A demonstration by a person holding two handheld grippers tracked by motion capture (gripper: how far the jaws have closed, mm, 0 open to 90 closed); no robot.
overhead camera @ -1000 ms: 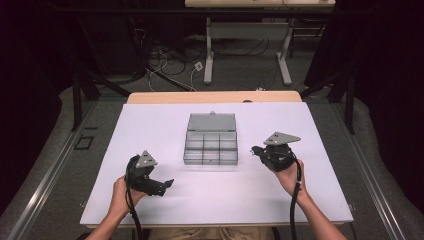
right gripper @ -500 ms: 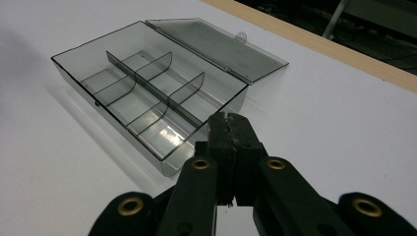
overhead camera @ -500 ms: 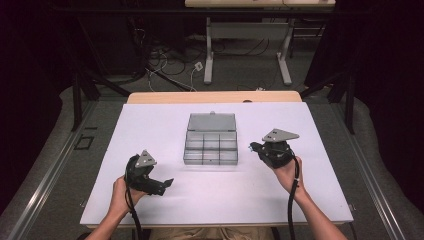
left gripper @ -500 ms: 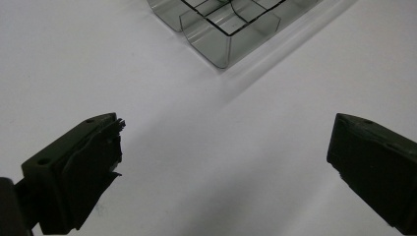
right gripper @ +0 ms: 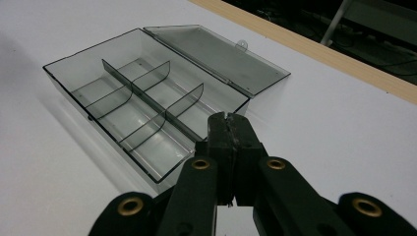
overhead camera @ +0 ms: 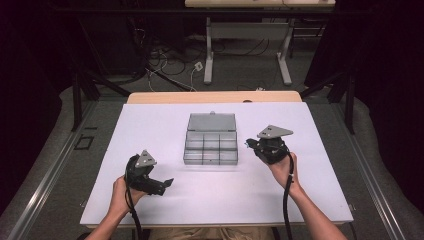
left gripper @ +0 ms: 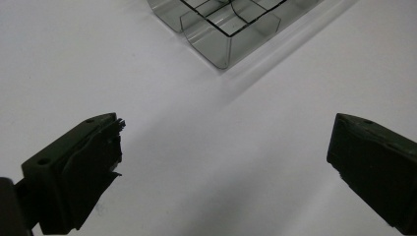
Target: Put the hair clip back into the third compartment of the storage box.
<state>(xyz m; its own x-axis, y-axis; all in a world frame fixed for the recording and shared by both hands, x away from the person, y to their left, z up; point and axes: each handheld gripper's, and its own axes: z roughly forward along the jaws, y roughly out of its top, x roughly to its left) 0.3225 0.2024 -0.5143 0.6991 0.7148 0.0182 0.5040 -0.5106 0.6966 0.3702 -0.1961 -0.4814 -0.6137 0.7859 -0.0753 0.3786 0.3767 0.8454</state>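
Nearest the person, the left gripper [overhead camera: 167, 183] sat low on the white table [overhead camera: 165, 127], held in the left hand [overhead camera: 121, 192], its jaws spread wide apart with nothing but bare tabletop between them; in the left gripper view the two black jaws stood at either side of the frame and a corner of the clear box [left gripper: 222, 29] lay ahead and well apart from them. A little farther up, the right gripper [overhead camera: 248, 144], held in the right hand [overhead camera: 283, 169], pointed toward the box with its jaws pressed together on nothing. In the right gripper view the closed tips [right gripper: 228, 120] hovered just beside the box's near right corner, though whether they touched the wall could not be told. The one clear box [overhead camera: 211, 147] lay at the middle of the table, between the two grippers, its hinged lid [overhead camera: 212, 121] thrown open and lying flat on the far side. Inside, dividers [right gripper: 150, 96] split the tray into six compartments, two rows of three, all showing bare floors. Nothing stood between either gripper and the box. Beyond the white sheet ran one strip of wooden table edge [overhead camera: 215, 97], and farther off on the dark floor stood the legs of one other desk [overhead camera: 247, 52] and a tangle of cables [overhead camera: 165, 60].
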